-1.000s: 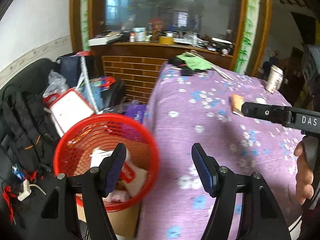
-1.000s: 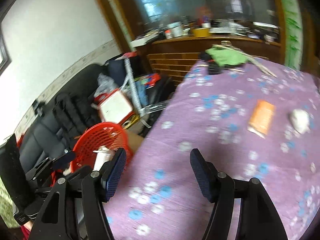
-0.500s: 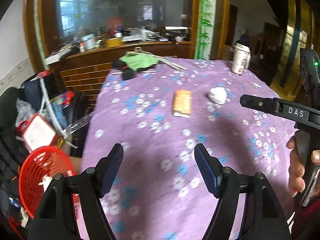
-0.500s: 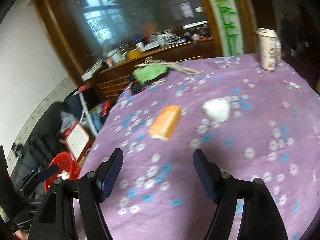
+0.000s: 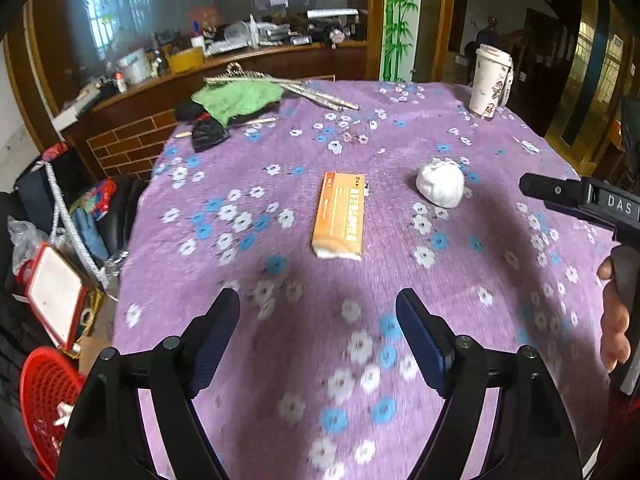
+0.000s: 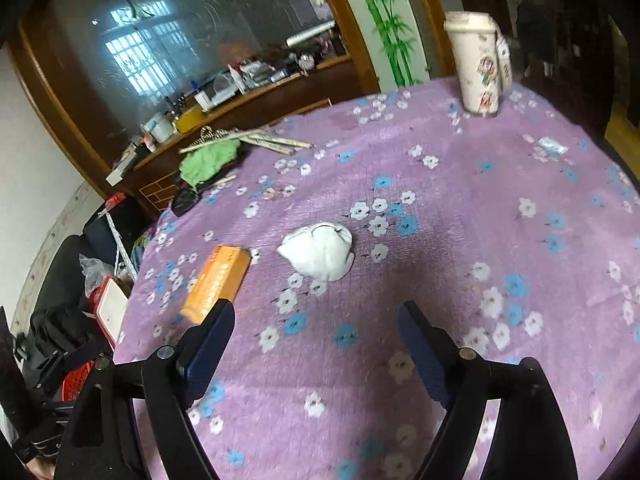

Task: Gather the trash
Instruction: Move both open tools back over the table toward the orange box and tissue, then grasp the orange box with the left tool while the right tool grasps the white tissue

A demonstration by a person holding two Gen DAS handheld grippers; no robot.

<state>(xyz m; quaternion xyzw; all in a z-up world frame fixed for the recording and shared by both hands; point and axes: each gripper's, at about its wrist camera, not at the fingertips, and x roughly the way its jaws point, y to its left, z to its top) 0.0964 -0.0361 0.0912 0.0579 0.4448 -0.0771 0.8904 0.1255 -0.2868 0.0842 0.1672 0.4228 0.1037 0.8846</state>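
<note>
An orange box [image 5: 341, 214] lies flat on the purple flowered tablecloth [image 5: 304, 152]; it also shows in the right wrist view [image 6: 218, 282]. A crumpled white paper ball [image 5: 440, 184] lies to its right, also in the right wrist view [image 6: 320, 256]. My left gripper [image 5: 318, 334] is open and empty, just short of the orange box. My right gripper [image 6: 314, 346] is open and empty, just short of the paper ball. A red mesh bin [image 5: 42, 404] stands on the floor at the left, with trash in it.
A white lidded paper cup [image 5: 489, 80] stands at the table's far right. A green cloth [image 5: 236, 98], rolled papers [image 5: 316, 94] and a black object [image 5: 208, 132] lie at the far left corner. Bags and clutter [image 5: 60, 240] fill the floor left of the table.
Both grippers have swung right from the red bin toward the table's middle. The orange box and paper ball are now centred ahead of them. Both grippers stay open.
</note>
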